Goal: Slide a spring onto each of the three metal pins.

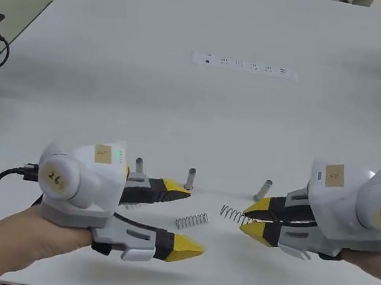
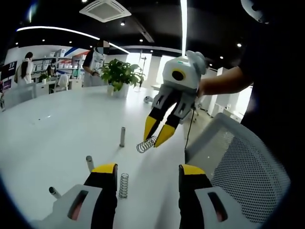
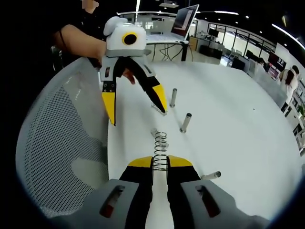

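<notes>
Metal pins (image 1: 190,178), three counted on the tabletop (image 1: 114,96), one loose spring (image 1: 191,220), one held spring (image 1: 233,214), possible third spring (image 3: 157,109) part hidden and unconfirmed, two grippers, left gripper (image 1: 196,220), right gripper (image 1: 245,217), one power strip (image 1: 244,65).

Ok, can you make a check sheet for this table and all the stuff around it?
Surface: white table, smooth.
Job's things: three pins, no spring on any. The end pin looks tilted. A loose spring lies on the table.
Clutter: power strip.
Grippers: left gripper open, holding nothing. Right gripper shut on the held spring.
Cables: black cable runs to the left gripper. Another cable is at the table's far edge.
Surroundings: mesh chair, plant, people far back.
</notes>
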The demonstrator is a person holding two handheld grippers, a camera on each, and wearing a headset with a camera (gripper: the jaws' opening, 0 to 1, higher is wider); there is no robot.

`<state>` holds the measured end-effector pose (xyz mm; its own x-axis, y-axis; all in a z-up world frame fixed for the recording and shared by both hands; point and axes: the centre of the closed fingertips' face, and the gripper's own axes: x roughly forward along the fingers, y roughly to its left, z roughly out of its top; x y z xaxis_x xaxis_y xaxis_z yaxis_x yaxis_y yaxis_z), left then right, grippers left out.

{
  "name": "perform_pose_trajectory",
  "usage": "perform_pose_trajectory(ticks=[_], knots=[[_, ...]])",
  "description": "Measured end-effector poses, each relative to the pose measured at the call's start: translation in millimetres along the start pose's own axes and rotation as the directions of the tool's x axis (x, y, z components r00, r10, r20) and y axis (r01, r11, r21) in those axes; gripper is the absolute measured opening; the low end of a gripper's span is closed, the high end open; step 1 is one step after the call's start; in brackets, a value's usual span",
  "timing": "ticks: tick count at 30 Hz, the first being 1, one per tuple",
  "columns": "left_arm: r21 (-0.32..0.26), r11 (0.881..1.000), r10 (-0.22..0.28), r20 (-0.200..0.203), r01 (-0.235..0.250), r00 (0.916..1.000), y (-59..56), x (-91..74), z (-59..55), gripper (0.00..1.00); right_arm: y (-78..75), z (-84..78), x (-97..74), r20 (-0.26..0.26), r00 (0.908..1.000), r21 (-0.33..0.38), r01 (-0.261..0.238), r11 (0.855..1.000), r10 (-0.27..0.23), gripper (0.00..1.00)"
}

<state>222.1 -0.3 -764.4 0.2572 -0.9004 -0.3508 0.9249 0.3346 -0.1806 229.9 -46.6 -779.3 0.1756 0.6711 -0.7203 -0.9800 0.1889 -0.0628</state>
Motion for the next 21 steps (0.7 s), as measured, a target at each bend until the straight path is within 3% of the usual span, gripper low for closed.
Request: perform_pose_trajectory(ticks=[6,13,21], knots=[[0.055,0.998,-0.034,-0.010,0.034,0.9994,1.7,7.9,11.5,0.42,4.2,10.1,0.0,0.015,0.9997,-0.067,-0.020,0.998,0.021,0.07],[0.092,0.994,-0.060,-0.008,0.060,0.9982,3.1,14.4,20.6,0.35,4.8,16.4,0.3,0.039,0.9987,-0.091,-0.028,0.995,0.032,0.07],[0.097,0.992,-0.086,-0.008,0.086,0.9963,2.9,19.7,18.6,0.21,8.9,21.5,-1.6,0.059,0.9971,-0.153,-0.038,0.987,0.047,0.07]])
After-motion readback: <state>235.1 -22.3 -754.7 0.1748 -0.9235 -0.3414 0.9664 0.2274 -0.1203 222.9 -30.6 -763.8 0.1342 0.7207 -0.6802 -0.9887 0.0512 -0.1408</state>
